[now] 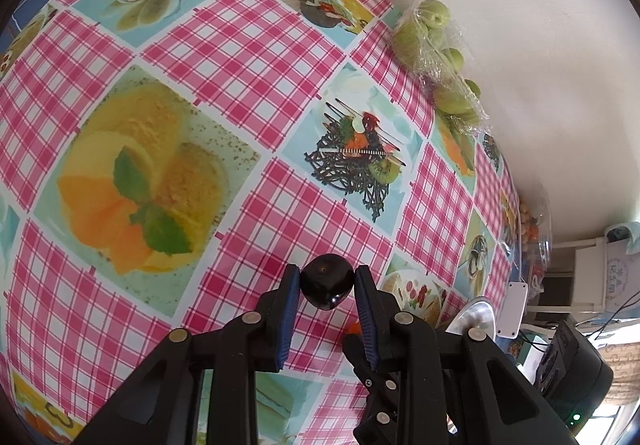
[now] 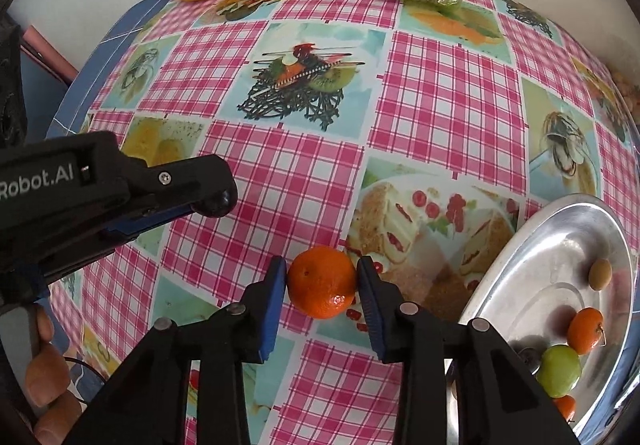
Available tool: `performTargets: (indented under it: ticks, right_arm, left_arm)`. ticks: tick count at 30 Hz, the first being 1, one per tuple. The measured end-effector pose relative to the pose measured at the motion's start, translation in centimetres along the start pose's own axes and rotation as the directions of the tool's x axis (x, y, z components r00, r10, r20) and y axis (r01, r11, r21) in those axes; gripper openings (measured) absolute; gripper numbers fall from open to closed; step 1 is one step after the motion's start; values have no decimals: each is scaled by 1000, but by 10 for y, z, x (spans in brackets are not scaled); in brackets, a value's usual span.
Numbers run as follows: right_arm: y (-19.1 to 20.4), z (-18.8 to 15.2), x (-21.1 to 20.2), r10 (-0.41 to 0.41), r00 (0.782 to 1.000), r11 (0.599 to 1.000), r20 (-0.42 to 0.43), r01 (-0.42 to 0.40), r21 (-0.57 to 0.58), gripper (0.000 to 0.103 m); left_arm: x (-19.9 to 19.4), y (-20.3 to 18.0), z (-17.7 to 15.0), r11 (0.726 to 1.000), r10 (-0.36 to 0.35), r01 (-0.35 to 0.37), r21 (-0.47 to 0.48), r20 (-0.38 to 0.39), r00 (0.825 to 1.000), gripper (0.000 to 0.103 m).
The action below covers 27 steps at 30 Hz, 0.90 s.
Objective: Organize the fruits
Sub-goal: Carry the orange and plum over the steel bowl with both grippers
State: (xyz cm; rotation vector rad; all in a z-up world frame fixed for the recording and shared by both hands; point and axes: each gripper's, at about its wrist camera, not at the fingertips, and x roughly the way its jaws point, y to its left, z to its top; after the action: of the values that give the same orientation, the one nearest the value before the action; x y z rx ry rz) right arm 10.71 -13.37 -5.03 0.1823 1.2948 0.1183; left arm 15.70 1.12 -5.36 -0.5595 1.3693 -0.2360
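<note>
My left gripper clamps a dark plum; my right gripper pinches the orange above the cloth, left of the metal plate. Round skins under narrow pads could squirt out mid-carry and roll away.

You can read "Robot.AI" in white letters on the black body of your left claw, at nine o'clock in the right wrist view.
</note>
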Motion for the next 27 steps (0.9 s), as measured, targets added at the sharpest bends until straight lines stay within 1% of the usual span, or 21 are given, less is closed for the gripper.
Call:
performTargets:
  ticks: [13, 16, 18, 21, 27]
  right_arm:
    - [-8, 1, -33, 6, 997, 1000, 77, -7, 17, 38]
    - [-10, 3, -41, 10, 995, 1000, 98, -12, 24, 38]
    - [-12, 4, -46, 13, 993, 999, 114, -17, 32, 38]
    - [-23, 3, -52, 17, 991, 998, 131, -24, 59, 38]
    - [-59, -6, -64, -15, 989, 990, 148, -7, 144, 38]
  left_arm:
    - [-10, -7, 3, 1000, -11, 11, 20, 29, 1000, 30]
    - [-12, -14, 1, 999, 2, -4, 45, 40, 999, 30]
    - [-11, -21, -2, 998, -4, 1, 64, 37, 999, 30]
    - [-10, -30, -7, 996, -8, 5, 84, 36, 999, 30]
    - [-6, -46, -16, 993, -21, 17, 116, 31, 999, 30]
